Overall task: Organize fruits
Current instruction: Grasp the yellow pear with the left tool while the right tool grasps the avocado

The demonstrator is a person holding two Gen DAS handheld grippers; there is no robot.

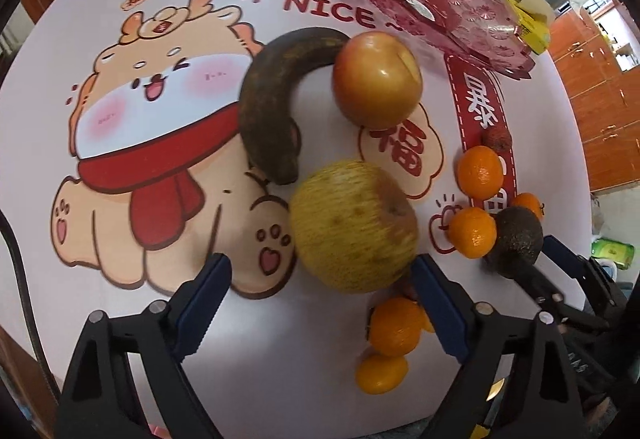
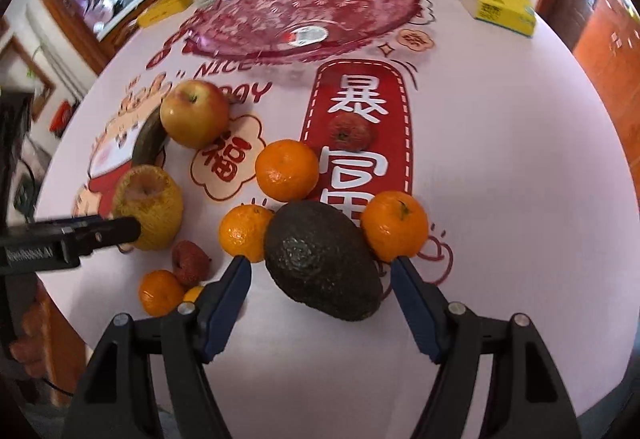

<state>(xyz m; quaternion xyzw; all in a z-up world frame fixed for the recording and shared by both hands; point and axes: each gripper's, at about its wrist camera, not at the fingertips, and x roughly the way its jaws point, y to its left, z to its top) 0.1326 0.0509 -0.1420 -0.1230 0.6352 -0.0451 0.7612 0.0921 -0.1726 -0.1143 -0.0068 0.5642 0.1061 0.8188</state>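
Left tongs (image 1: pixel 320 299): were held wide apart, nothing clamped between the blue pads; the yellow-green pear was framed in the gap just ahead of the tips.
Banana (image 1: pixel 272 103): a browned, curved one was seen lying ahead of the left tongs, a little to their left, its near end just beside the pear.
Pear (image 1: pixel 354 225): was found directly ahead of the left tongs, between the lines of the two fingers, not gripped; whether the right pad touched it could not be told.
Apple (image 1: pixel 378 79): was placed farther ahead of the left tongs, beyond the pear, touching the banana's far end.
Small oranges (image 1: pixel 394 325): two were seen beside the inner face of the left tongs' right finger, partly hidden by it.
Pink glass dish (image 2: pixel 304 15): was set far ahead of both tongs, beyond all the fruit, with no fruit in it.
Right tongs (image 2: pixel 322 267): were spread wide, gripping nothing; the avocado was lying between the two pads.
Avocado (image 2: pixel 320 259): was located between the right tongs' fingertips, apart from both pads.
Oranges by the right tongs: one (image 2: pixel 244 233) was seen just past the left fingertip, another (image 2: pixel 394 227) just past the right fingertip, a third (image 2: pixel 287 170) farther ahead.
Lychee (image 2: pixel 190 263): was noted left of the right tongs' left finger.
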